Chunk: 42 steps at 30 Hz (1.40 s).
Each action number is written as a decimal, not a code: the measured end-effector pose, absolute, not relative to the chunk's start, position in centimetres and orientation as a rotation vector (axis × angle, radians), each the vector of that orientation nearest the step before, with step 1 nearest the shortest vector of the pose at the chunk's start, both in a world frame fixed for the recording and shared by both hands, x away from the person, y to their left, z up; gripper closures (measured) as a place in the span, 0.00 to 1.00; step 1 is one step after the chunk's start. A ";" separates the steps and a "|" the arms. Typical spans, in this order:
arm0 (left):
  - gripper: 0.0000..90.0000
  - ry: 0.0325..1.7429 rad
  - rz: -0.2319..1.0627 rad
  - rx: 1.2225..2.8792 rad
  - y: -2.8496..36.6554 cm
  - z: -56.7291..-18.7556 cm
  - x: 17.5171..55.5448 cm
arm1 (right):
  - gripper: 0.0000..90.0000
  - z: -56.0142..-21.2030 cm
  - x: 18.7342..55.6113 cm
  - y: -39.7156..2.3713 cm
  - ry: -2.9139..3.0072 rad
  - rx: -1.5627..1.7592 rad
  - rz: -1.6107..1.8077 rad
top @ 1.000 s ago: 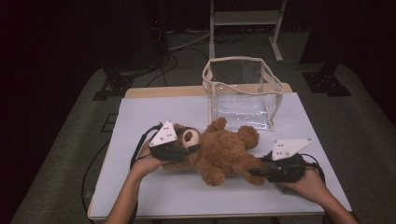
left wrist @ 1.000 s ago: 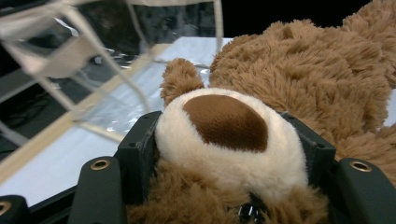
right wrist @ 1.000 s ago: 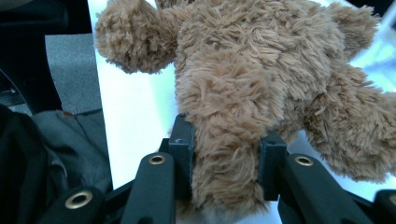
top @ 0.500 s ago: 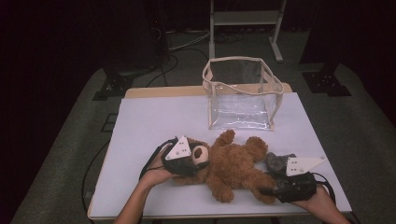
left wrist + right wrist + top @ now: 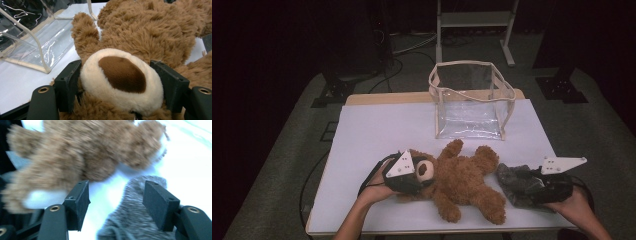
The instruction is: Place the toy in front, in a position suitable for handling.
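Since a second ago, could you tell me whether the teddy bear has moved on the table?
Yes. The teddy bear has slid toward the table's near edge, away from the clear bag, which has stayed put; a gap of white table now separates them.

One brown teddy bear (image 5: 462,182) is counted on the bench (image 5: 377,130). One grey furry item (image 5: 514,182) is seen just beside the bear. One clear bag (image 5: 472,100) is found behind the bear. Two claws are counted, the left claw (image 5: 414,180) and the right claw (image 5: 532,187).
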<state>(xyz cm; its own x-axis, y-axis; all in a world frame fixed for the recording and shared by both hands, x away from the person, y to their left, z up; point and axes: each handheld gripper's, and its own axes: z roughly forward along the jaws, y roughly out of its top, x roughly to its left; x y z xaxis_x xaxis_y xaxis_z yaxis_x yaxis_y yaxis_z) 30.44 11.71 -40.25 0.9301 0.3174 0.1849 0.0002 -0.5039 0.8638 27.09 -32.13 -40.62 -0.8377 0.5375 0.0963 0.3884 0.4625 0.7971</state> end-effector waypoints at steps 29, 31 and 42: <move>0.30 0.204 0.337 2.074 12.4 -40.1 29.9 | 0.81 -42.8 28.9 -33.4 2.506 0.886 1.330; 0.30 0.208 0.342 2.077 12.2 -40.2 29.9 | 0.81 -41.0 28.3 -33.3 2.484 0.842 1.383; 0.32 0.196 0.371 2.100 11.7 -40.1 30.0 | 0.80 -35.3 27.8 -23.8 2.551 0.462 1.523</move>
